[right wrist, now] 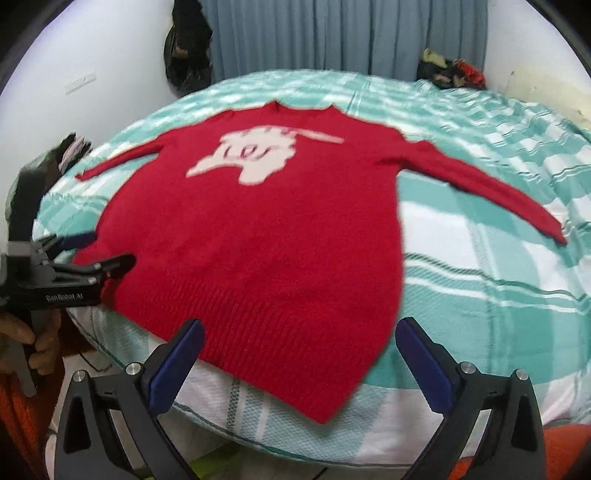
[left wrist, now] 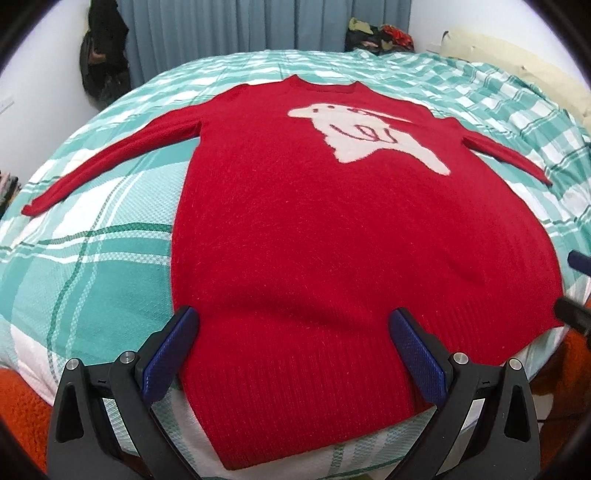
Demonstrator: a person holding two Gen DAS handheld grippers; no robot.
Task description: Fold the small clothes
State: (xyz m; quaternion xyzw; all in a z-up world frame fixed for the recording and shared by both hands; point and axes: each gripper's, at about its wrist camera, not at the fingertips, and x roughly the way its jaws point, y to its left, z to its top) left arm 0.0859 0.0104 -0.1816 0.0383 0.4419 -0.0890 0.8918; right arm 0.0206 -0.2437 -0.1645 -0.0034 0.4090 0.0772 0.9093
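Observation:
A red sweater (left wrist: 295, 221) with a white figure (left wrist: 369, 136) on its chest lies flat, front up, on the teal-and-white checked bed (left wrist: 92, 258), both sleeves spread out. My left gripper (left wrist: 293, 326) is open over the left part of the hem, its blue pads wide apart. My right gripper (right wrist: 301, 326) is open over the hem's right corner on the sweater (right wrist: 258, 229), nothing pinched. In the right wrist view the left gripper (right wrist: 101, 249) shows at the sweater's left edge, a hand (right wrist: 29, 339) holding it. The right gripper's fingertips (left wrist: 576, 260) peek in at the left wrist view's right edge.
Grey curtains (left wrist: 192, 26) and a dark bag (left wrist: 103, 55) hang on the far wall. A heap of clothes (left wrist: 380, 37) lies at the bed's far end and a cream pillow (left wrist: 517, 66) at the right. Orange fabric (left wrist: 22, 406) lies below the near bed edge.

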